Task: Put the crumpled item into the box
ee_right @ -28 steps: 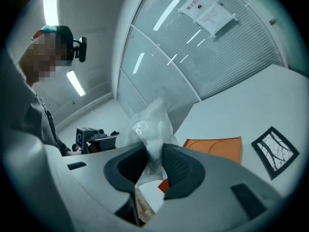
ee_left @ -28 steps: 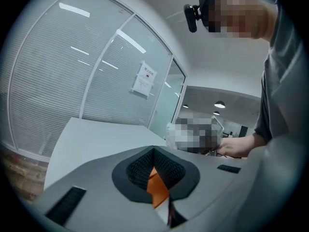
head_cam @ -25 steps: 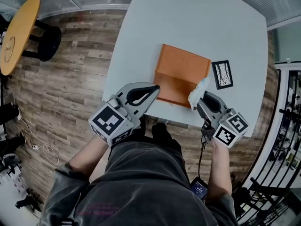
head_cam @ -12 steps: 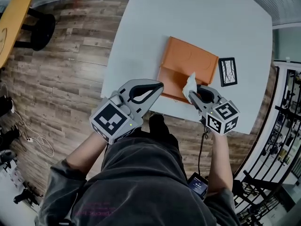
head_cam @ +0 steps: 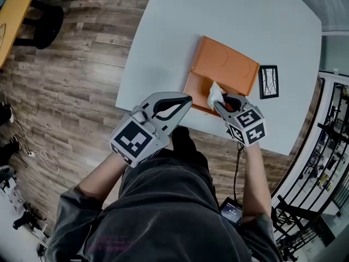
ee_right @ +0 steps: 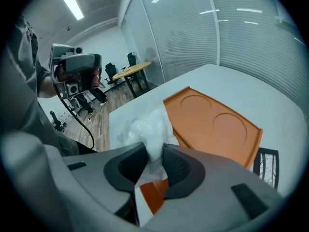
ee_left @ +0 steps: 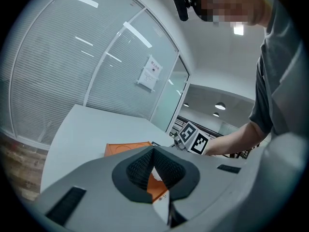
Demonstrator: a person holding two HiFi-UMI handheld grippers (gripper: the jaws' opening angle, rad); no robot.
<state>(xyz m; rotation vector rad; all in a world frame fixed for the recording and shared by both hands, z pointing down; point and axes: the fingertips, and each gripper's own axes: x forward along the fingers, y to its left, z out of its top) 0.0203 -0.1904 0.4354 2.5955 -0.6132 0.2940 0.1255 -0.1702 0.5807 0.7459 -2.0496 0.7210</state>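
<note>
Crumpled white sheet (head_cam: 214, 95) is pinched between the jaws of the right hand-held gripper (head_cam: 218, 105) and held over the near part of an open orange box (head_cam: 228, 71) on the pale desk (head_cam: 163, 31). The left hand-held gripper (head_cam: 187, 99) is held by the desk's front edge, jaws pressed together on nothing. A black-framed card (head_cam: 269, 82) is seen just beside the box.

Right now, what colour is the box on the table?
The flat box is orange, clearest in the right gripper view.
</note>
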